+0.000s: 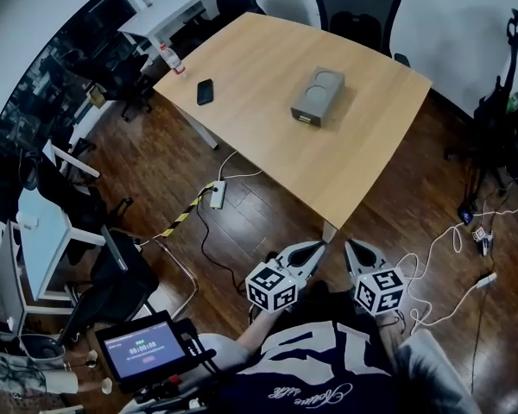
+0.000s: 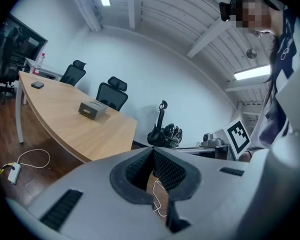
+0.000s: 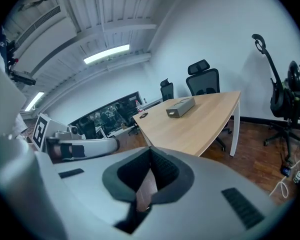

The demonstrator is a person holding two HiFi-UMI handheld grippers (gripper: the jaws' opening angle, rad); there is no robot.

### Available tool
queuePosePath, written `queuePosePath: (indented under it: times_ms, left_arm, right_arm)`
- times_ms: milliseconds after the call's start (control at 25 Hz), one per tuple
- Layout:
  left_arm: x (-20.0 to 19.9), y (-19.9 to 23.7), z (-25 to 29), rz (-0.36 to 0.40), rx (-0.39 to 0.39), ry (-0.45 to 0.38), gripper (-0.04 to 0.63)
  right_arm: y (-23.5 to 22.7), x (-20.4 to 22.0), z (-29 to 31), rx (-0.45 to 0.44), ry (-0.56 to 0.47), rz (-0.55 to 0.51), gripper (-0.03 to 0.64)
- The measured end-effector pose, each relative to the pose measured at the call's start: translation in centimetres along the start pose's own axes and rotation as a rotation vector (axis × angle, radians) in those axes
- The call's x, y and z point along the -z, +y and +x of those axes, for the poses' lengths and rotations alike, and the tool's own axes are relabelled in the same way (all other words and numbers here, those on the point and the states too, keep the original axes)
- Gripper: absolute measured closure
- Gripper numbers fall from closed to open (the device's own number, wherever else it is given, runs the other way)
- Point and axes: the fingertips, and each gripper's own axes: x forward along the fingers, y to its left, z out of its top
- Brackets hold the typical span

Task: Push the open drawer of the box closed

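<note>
A small grey box (image 1: 319, 95) lies on the wooden table (image 1: 268, 136), its drawer face turned toward me and slightly pulled out. The same box (image 2: 92, 109) shows far off in the left gripper view, and the box (image 3: 180, 106) also shows in the right gripper view. Both grippers hang close to my body, well short of the table. My left gripper (image 1: 319, 247) is shut with nothing in it, its tips meeting (image 2: 152, 149). My right gripper (image 1: 349, 247) is shut and empty too (image 3: 150, 149).
A black phone (image 1: 205, 91) and a bottle (image 1: 172, 59) lie on the table's left part. Office chairs (image 1: 356, 7) stand behind it. Cables and a power strip (image 1: 217, 195) lie on the wood floor. A tablet (image 1: 145, 348) sits at lower left.
</note>
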Motion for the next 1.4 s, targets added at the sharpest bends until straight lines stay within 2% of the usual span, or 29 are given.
queuePosePath:
  times_ms: [640,960,1160,1400]
  left_arm:
    - [0.5,4.0,-1.7,0.021,-0.077,-0.021,0.594]
    - [0.1,3.0,-2.8,0.029,-0.087,-0.037,0.594]
    - [0.1,4.6,-2.4,0.025,-0.097,-0.036,0.594]
    - [0.5,3.7,-3.4,0.022,-0.094,-0.035,0.594]
  right_arm:
    - [1.5,0.8,4.5,-0.084,0.020,-0.025,0.620]
    - [2.0,0.8,3.1,-0.080,0.022,-0.038,0.620]
    - [1.5,1.0,4.7,-0.088,0.027,-0.040,0.620]
    - [2.5,1.5,3.7,-0.090,0.036,-0.042,0.620]
